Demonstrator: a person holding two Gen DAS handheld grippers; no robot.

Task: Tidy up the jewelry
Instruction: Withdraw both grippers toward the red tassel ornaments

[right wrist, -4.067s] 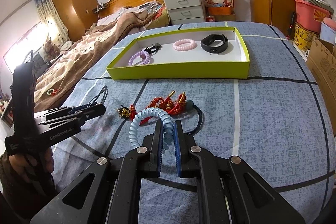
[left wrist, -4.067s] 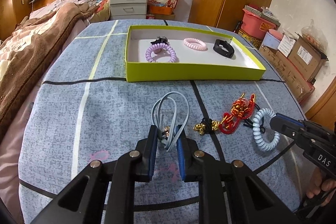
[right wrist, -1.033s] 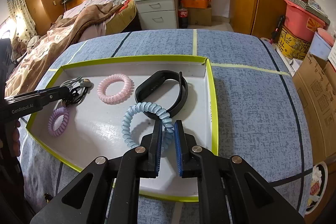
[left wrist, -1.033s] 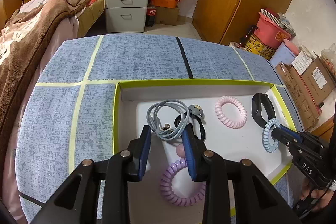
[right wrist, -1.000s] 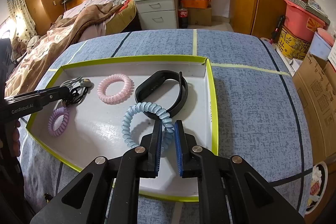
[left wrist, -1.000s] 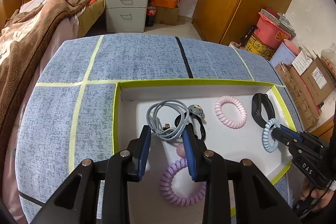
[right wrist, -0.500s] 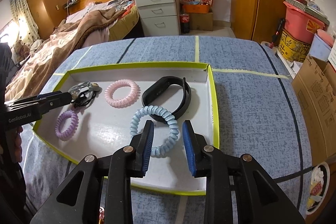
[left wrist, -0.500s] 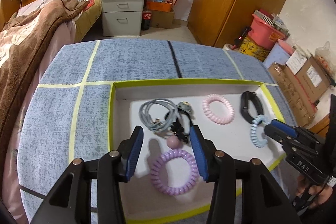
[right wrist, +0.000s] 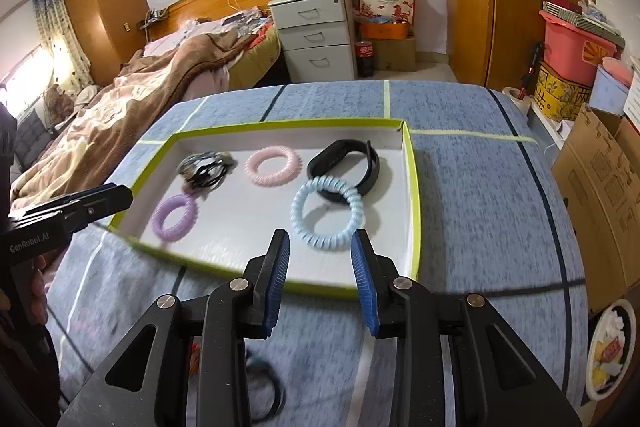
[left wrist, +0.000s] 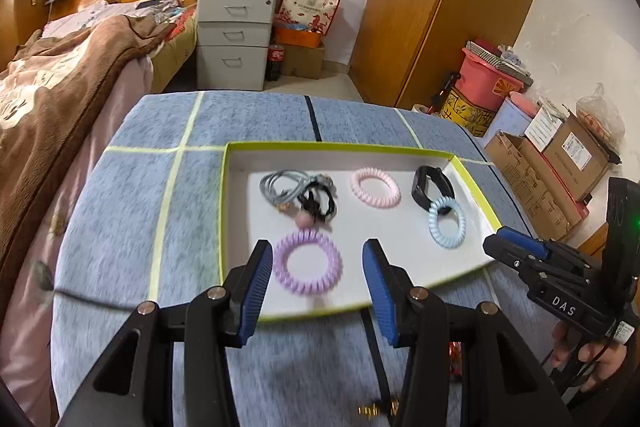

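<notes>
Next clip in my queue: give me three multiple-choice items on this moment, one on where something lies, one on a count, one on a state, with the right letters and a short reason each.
1. Where does the light blue coil hair tie lie?
A. On the blue cloth outside the tray
B. In the green-rimmed tray, partly over the black wristband
C. Between the right gripper's jaws

2. How many coil hair ties lie in the tray?
A. One
B. Three
C. Five

3. What does the left gripper hold?
A. Nothing, jaws apart
B. The purple coil hair tie
C. The pink coil hair tie

Answers:
1 B: its far edge overlaps the wristband on the tray floor.
2 B: purple, pink and light blue.
3 A: the pads stand clear of the purple tie lying flat in the tray.
</notes>
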